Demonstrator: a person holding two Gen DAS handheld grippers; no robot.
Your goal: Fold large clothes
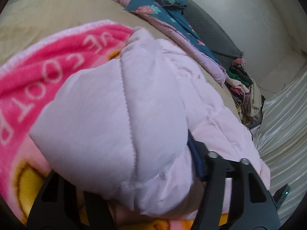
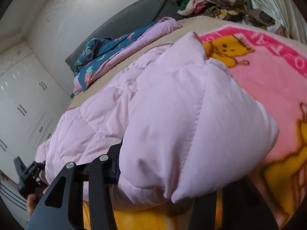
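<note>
Bed [image 1: 48, 15] under a beige cover fills most of both views; its near edge is cut off below the tools. Pink cartoon blanket [image 2: 268, 88] lies spread on it, beyond and beside both tools, lettering only partly readable, much of it buried under the jacket. Pale pink quilted puffer jacket [image 1: 119, 99] bulges right in front of each lens, stitched seams running up its padded panels; its full outline, sleeves and hem cannot be made out. Left tool [image 1: 122, 184]: jaws part closed, a padded fold of the jacket bunched between them; the pads themselves are hidden by fabric, so contact is likely but not plainly seen. Right tool [image 2: 153, 184]: same picture, jaws narrowed around another padded fold, right finger mostly covered. Beyond the tools, a blue floral quilt [image 1: 165, 13] and a heap of mixed clothes [image 2: 203, 2], details too small to sort.
</note>
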